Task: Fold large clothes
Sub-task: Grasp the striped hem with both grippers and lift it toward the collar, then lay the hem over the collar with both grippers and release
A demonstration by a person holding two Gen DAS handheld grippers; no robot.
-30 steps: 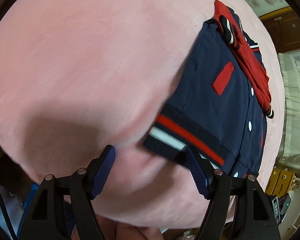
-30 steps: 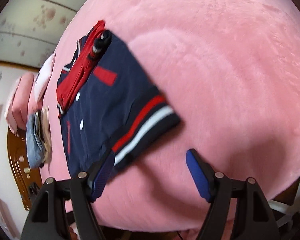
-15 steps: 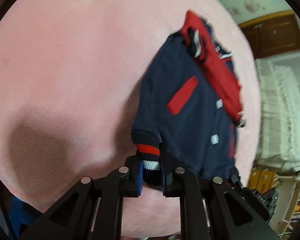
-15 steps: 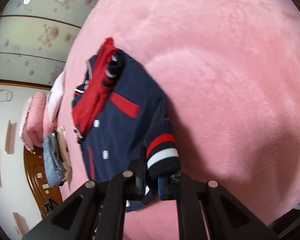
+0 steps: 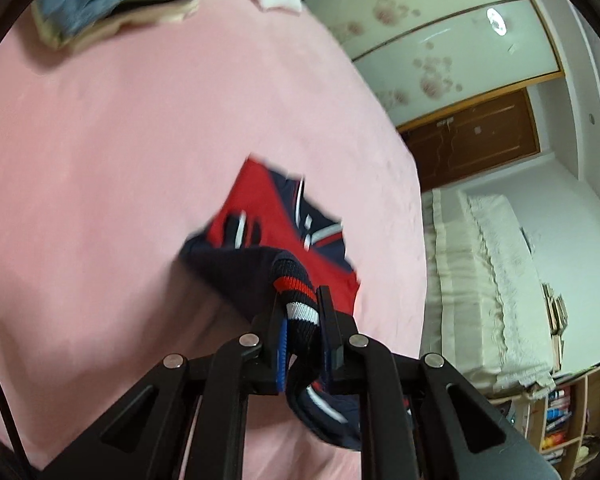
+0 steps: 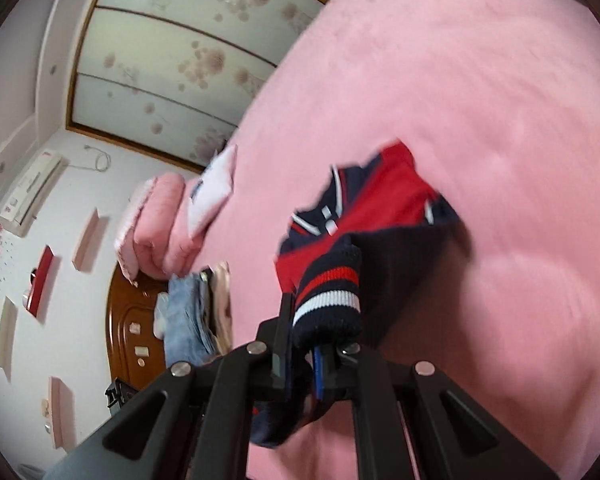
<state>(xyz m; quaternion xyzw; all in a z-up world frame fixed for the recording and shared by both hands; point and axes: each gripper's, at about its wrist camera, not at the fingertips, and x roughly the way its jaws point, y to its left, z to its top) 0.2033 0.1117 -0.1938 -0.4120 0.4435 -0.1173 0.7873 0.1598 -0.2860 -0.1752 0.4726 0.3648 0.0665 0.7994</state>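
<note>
1. My left gripper (image 5: 302,332) is clamped on the striped rib hem (image 5: 296,300) of the navy and red jacket (image 5: 284,232); the band bulges up between the blue pads (image 5: 283,346), and more navy cloth hangs below the fingers, cut off by the black linkage.
2. My right gripper (image 6: 304,354) is likewise pinched on the other end of the ribbed hem (image 6: 332,296); only a sliver of one blue pad (image 6: 318,372) shows beside the cloth.
3. The jacket (image 6: 376,196) is lifted at the hem and doubled toward its collar end, which lies on the pink bedspread (image 5: 120,140). Motion blur smears the collar stripes and snaps, so I cannot make out its far edge.
4. The part of the jacket under the raised navy flap is hidden in both views.
5. A stack of folded clothes (image 5: 116,0), blue denim on top, sits well apart at the bed's edge, partly cut off by the lens rim.
</note>
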